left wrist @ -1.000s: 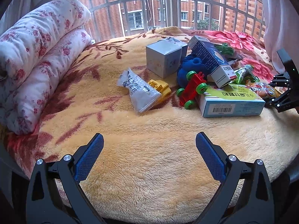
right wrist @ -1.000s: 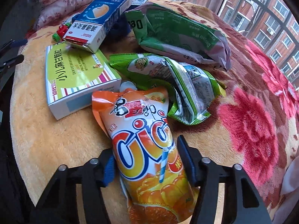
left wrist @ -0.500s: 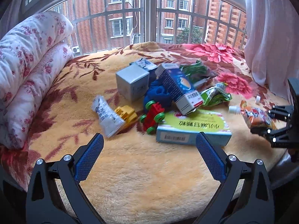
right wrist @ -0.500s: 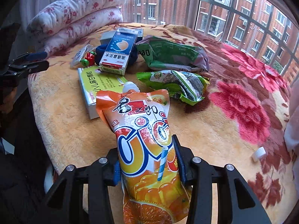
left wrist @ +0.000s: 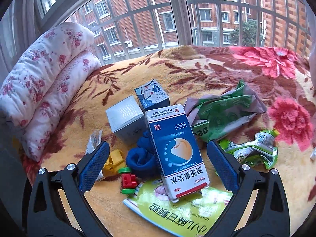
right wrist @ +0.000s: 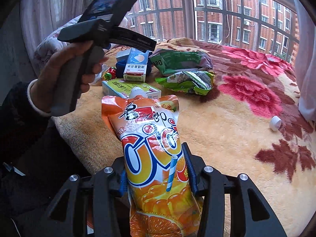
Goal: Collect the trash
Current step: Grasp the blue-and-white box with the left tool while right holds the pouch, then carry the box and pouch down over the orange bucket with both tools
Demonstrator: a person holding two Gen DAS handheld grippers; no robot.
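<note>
My right gripper (right wrist: 156, 164) is shut on an orange juice pouch (right wrist: 152, 138) and holds it upright above the bed's edge. My left gripper (left wrist: 158, 162) is open, its jaws either side of a blue and white medicine box (left wrist: 173, 150) that leans on a yellow-green box (left wrist: 177, 211). The left gripper, held by a hand, also shows in the right wrist view (right wrist: 94, 31), over the pile. A green snack bag (left wrist: 223, 114) and a crumpled green wrapper (left wrist: 252, 150) lie to the right.
A silver box (left wrist: 126, 120), a blue-patterned box (left wrist: 152, 95), blue cloth (left wrist: 142, 160), a red toy car (left wrist: 128, 180) and a yellow toy (left wrist: 114, 161) sit in the pile. Floral pillows (left wrist: 45, 83) lie left. A white cap (right wrist: 275, 122) lies on the blanket.
My left gripper has moved forward over the pile and now straddles the blue medicine box. My right gripper has pulled the juice pouch back and higher, away from the pile.
</note>
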